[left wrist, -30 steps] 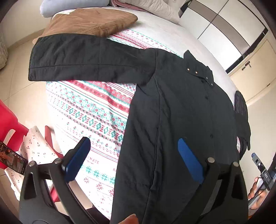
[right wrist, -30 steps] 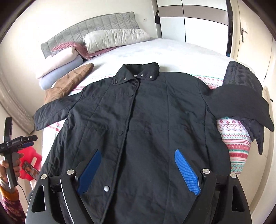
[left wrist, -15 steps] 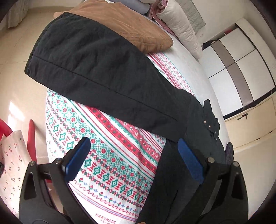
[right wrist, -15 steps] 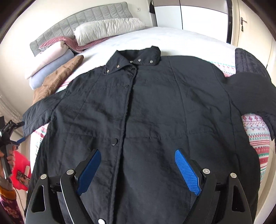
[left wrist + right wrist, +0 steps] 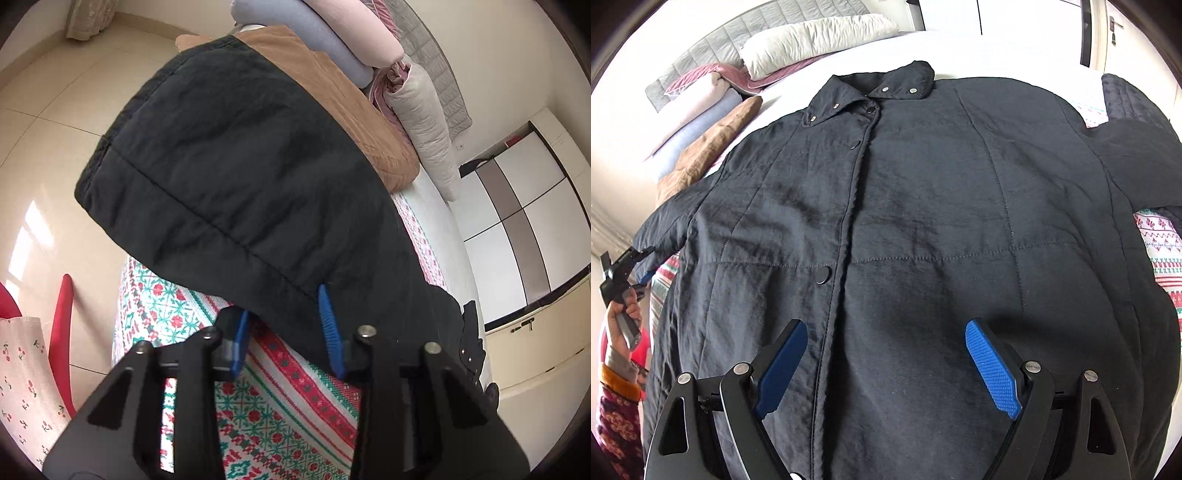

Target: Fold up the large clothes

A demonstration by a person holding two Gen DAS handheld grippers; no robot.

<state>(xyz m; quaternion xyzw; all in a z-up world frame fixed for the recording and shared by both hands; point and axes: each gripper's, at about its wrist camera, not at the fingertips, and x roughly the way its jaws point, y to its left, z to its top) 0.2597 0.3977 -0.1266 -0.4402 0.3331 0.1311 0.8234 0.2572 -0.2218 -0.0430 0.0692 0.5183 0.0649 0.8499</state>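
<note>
While the black quilted snap-front jacket (image 5: 923, 229) lies face up across the bed, collar toward the pillows, we see its one sleeve (image 5: 236, 177) stretched out over the bed's edge, above the pale tiled floor (image 5: 44, 147). Our left gripper (image 5: 286, 325) has just been closing: its blue pads (image 5: 328, 328) now pinch the lower hem of that sleeve, with a fold of the black cloth between them. In the right wrist view this same gripper (image 5: 631, 266) shows at the far left, at the sleeve's end, held by a hand (image 5: 622, 317). Our right gripper (image 5: 886, 365) hangs over the lower front of the jacket, its jaws spread wide to either side of the snap placket, with nothing between them. Under the jacket lies a white bedspread with red and green patterned bands (image 5: 280, 406). Beyond the sleeve rest a brown cushion (image 5: 332, 99) and folded pink and blue blankets (image 5: 332, 40).
</note>
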